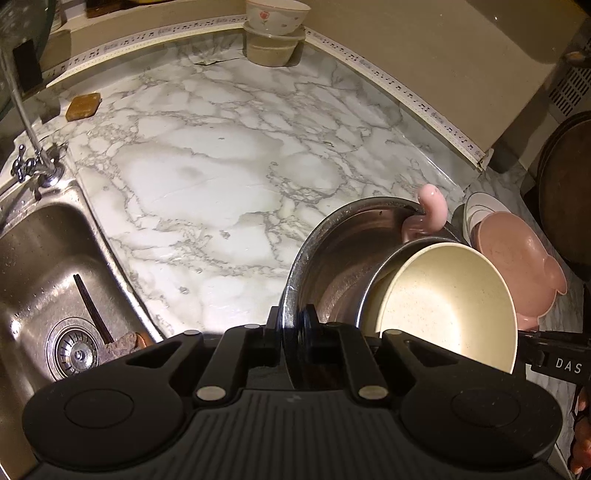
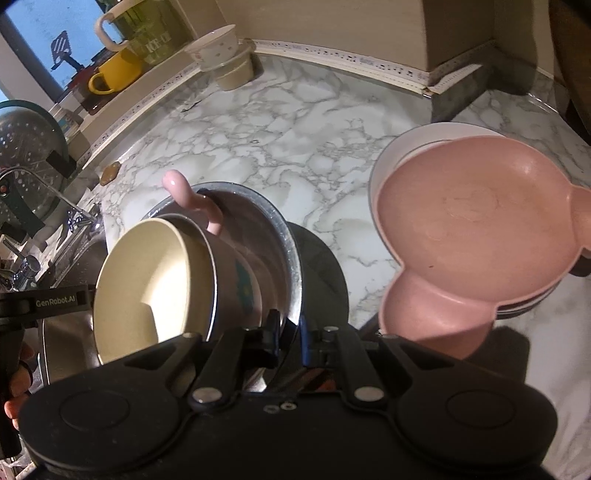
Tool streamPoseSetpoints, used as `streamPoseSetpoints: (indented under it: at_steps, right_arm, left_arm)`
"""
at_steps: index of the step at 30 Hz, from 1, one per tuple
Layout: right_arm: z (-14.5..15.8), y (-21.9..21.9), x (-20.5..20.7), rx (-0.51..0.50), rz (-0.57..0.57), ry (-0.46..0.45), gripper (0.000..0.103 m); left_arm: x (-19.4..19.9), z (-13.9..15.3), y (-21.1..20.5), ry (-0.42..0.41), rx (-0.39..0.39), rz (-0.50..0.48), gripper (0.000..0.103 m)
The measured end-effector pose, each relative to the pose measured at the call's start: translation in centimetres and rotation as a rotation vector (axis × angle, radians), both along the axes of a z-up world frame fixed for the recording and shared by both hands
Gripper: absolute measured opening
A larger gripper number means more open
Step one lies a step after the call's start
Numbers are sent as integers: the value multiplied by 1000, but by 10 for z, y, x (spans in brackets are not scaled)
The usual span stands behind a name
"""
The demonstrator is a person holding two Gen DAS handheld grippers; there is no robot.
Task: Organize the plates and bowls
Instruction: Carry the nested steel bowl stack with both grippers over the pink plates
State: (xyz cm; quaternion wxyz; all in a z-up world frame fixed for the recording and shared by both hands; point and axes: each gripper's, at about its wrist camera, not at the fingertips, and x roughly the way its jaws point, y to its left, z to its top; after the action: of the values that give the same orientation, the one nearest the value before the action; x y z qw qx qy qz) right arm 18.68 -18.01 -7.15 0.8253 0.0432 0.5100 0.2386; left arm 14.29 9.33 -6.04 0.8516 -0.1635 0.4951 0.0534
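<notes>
I have both tools, left (image 1: 295, 328) and right (image 2: 290, 325), clamped on the steel bowl's (image 1: 332, 236) rim, steadying the tilted cream bowl (image 1: 447, 299) inside.

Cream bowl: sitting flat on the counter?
No, the cream bowl is tilted on its side inside the steel bowl, opening facing the camera.

A: What's on the marble desk (image 1: 229, 155) w/o the dishes?
B: Brown sponge (image 1: 83, 106) near the back-left edge. Steel sink (image 1: 44, 258) left, tap (image 1: 40, 162) at its corner, chopsticks (image 1: 92, 308) inside by the drain.
A: Sill?
B: Yellow mug (image 2: 114, 72), glass pitcher (image 2: 147, 33).
</notes>
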Motion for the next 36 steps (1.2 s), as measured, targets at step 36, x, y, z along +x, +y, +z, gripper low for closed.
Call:
streamPoseSetpoints:
  at_steps: [36]
  right_arm:
    - [43,-143,75,-68,-221,3,12]
  left_arm:
    - [146,47,-158,33,42,-202,11]
